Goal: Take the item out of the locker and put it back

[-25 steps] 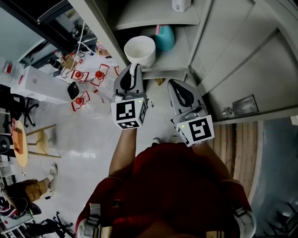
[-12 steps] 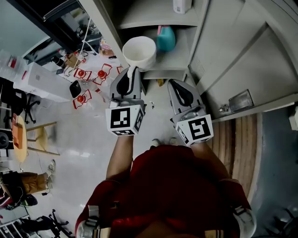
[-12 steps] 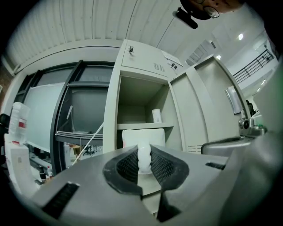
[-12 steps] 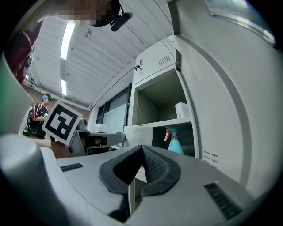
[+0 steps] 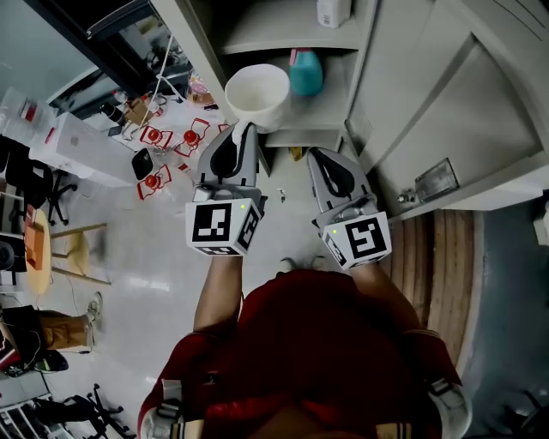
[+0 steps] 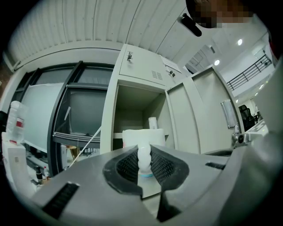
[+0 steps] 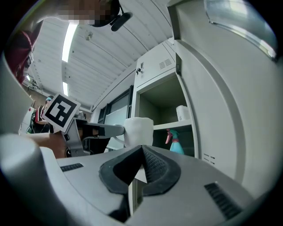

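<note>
- open locker (image 5: 319, 113), door (image 5: 446, 94) swung right; teal spray bottle (image 5: 304, 70) on the middle shelf, white bottle (image 5: 333, 10) on the shelf above
- white mug (image 5: 256, 96) in the air just in front of the middle shelf's left front edge, not set down
- left gripper (image 5: 244, 129) clamped on the mug's handle (image 6: 143, 159), carrying it
- right gripper (image 5: 321, 158) pressed closed on nothing, low beside the shelf, idle
- step, as I judge: mug in transit at the locker mouth; coming out or going back, can't tell
- next, if returning: push forward, lower flat onto bare shelf left of the spray bottle, then release
</note>
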Demonstrator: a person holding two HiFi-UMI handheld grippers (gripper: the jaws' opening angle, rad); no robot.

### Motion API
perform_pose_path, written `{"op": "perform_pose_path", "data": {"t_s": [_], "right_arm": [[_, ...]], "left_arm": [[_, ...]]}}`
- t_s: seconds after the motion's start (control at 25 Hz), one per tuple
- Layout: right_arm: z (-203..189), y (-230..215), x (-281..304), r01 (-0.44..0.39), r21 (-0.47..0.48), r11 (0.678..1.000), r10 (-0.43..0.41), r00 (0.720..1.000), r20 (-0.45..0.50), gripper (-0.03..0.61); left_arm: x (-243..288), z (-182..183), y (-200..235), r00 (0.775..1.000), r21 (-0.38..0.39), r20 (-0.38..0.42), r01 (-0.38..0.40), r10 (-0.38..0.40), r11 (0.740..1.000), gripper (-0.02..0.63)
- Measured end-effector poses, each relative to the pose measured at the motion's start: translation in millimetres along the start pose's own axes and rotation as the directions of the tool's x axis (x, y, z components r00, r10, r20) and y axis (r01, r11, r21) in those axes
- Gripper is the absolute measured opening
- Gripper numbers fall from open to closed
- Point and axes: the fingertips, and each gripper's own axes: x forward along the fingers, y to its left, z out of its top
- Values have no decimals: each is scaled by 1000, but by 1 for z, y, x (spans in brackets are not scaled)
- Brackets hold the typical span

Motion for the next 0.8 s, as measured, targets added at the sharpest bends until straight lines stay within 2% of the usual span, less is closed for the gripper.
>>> {"op": "perform_pose_path", "data": {"t_s": [0.8], "right_arm": [[11,2,-13,-9,9,1000,8,1000,27,-2]], "left_arm": [[6,64,-5,995,27,105,-5,2,1000,46]]}}
